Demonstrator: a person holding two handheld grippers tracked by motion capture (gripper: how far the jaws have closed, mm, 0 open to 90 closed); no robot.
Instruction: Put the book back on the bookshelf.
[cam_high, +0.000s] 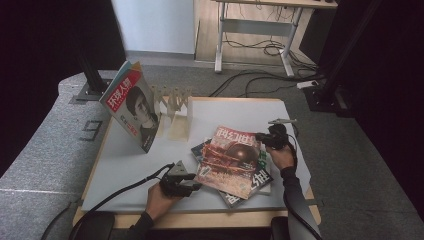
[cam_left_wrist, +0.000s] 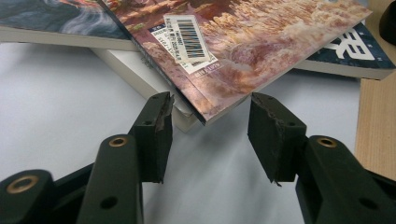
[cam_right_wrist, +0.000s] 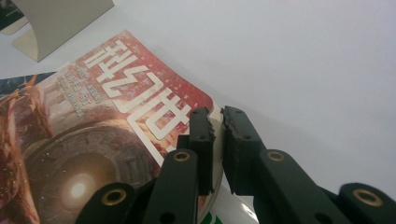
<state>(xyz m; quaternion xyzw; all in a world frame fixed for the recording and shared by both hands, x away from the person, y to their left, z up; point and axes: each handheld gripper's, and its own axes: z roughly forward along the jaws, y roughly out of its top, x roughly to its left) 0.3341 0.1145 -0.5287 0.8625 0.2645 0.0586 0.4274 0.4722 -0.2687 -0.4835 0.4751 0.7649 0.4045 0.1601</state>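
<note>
Right gripper view, gripper (cam_right_wrist: 217, 122) pinching red magazine (cam_right_wrist: 93, 140) corner

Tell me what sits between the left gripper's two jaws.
In the left gripper view, the near corner of the red magazine pokes between the open jaws of the left gripper, touching neither pad; below it lies bare white table.

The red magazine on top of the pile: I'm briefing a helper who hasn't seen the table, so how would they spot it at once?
Start at the white table top and find the pile of magazines at its near right. The red magazine lies uppermost, its edge pinched by the right tongs. Unlike the dark blue covers beneath, it has large white characters and a glowing sphere.
</note>
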